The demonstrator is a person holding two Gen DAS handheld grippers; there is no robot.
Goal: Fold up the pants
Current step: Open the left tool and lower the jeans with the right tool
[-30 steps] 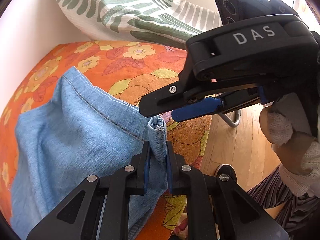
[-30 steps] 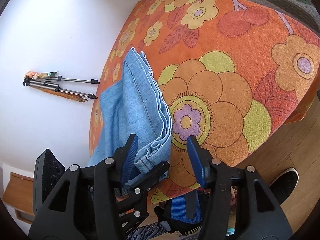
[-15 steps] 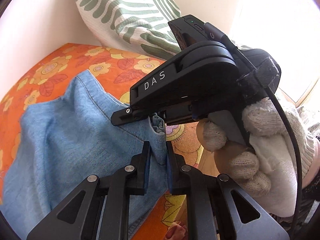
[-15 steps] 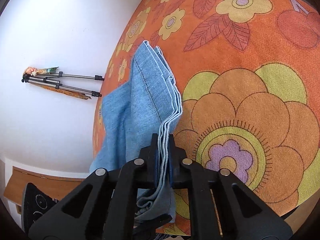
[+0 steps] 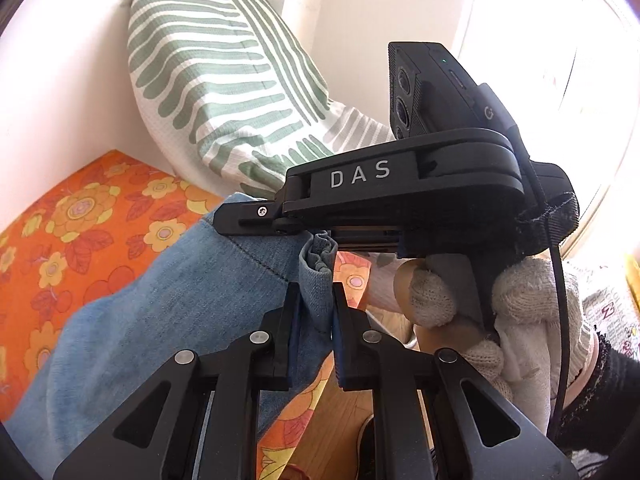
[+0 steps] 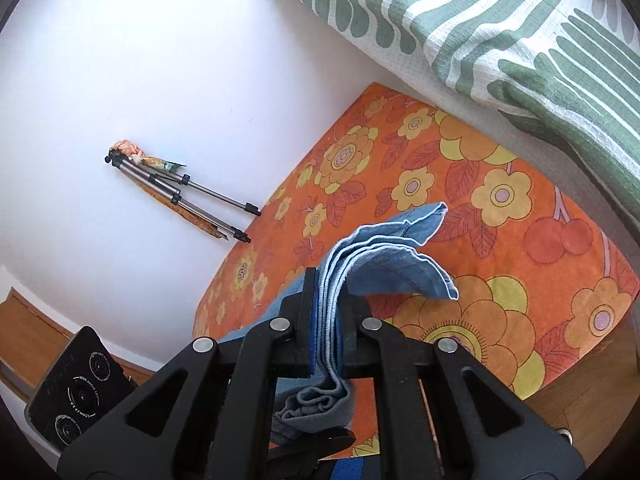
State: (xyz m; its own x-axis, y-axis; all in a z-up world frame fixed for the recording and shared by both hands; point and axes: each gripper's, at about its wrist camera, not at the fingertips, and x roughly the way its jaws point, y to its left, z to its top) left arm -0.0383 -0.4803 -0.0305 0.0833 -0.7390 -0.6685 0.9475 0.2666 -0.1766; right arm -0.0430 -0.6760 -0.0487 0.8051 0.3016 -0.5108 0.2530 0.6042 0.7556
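Note:
Light blue denim pants [image 5: 160, 312] lie on an orange flowered bed cover [image 5: 60, 232], their near end lifted off it. My left gripper [image 5: 316, 312] is shut on a bunched corner of the denim. Just beyond it in the left wrist view, the right gripper [image 5: 304, 228], held by a white-gloved hand [image 5: 460, 300], clamps the same edge of the cloth. From the right wrist view, my right gripper [image 6: 330, 316] is shut on several stacked layers of the pants [image 6: 392, 260], whose free corner flops over to the right above the bed cover [image 6: 500, 320].
A green-and-white striped pillow [image 5: 224, 88] leans on the white wall at the bed's head, also in the right wrist view as pillow [image 6: 520, 32]. A folded tripod [image 6: 176, 188] stands against the wall. Wooden floor [image 5: 340, 432] and a shoe [image 5: 368, 440] lie below the bed's edge.
The right gripper closed on the stacked pant layers. Both grippers then rose, lifting that end of the pants off the bed cover, and the free corner now flops over.

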